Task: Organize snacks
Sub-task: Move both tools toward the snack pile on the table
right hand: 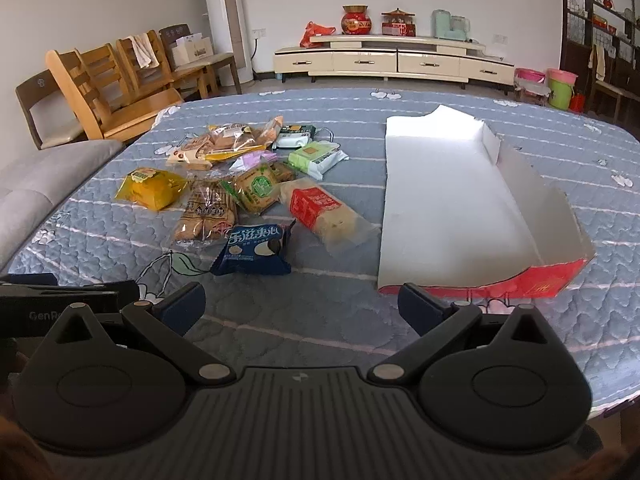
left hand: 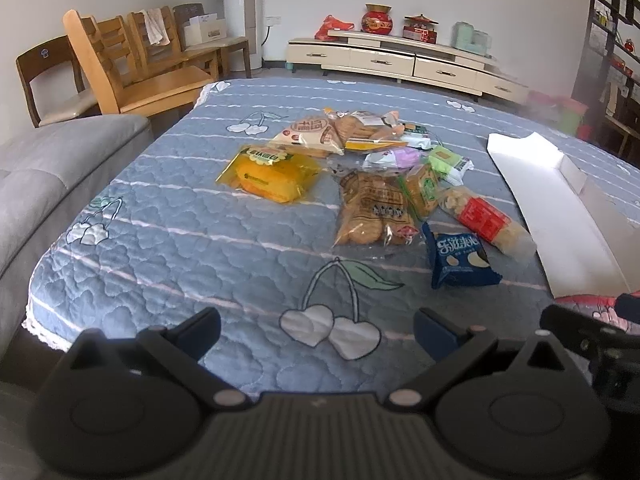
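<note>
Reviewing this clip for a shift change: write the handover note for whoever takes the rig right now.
Left gripper: open, empty, hovering over the near edge of the quilted table.
Right gripper: open, empty, hovering in front of the box.
Snacks: all loose in a pile left of the box, blue packet and red-labelled packet nearest, yellow packet on the pile's left side.
Cardboard box: open, white inside, nothing in it.
Done: nothing packed.
Left: probably move every snack into the box, nearest first.
</note>
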### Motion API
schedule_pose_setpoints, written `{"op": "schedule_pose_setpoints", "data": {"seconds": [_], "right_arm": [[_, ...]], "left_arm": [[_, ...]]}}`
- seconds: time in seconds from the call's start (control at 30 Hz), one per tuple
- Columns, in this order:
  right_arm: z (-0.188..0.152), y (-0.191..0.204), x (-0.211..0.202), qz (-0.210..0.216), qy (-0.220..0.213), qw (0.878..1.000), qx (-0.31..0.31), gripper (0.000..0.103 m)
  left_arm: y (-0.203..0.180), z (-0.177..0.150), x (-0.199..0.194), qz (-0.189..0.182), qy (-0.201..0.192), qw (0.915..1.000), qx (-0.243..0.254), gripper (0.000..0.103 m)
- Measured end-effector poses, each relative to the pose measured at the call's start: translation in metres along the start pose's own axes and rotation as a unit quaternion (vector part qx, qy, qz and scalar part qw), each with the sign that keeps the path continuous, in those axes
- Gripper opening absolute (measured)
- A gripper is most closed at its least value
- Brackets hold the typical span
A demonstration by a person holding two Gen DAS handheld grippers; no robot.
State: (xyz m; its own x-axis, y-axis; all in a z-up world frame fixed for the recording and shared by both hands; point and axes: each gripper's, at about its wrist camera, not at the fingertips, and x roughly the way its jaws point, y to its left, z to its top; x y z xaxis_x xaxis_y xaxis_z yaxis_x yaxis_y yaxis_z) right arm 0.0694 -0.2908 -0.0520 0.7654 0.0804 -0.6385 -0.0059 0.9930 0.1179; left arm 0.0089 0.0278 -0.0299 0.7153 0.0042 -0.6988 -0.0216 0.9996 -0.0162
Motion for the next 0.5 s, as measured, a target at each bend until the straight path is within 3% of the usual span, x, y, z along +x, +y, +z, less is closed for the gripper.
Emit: {"op": "schedule_pose_setpoints", "data": {"seconds": [0.5], "right_arm": [[0.0039,0.0082,0.0089,0.011,0.02,1.0,0.004,0.103]], "left_arm": [[0.0024,0.0045,0.0063,-0.002,0.001,1.0,-0.001,0.102]]}}
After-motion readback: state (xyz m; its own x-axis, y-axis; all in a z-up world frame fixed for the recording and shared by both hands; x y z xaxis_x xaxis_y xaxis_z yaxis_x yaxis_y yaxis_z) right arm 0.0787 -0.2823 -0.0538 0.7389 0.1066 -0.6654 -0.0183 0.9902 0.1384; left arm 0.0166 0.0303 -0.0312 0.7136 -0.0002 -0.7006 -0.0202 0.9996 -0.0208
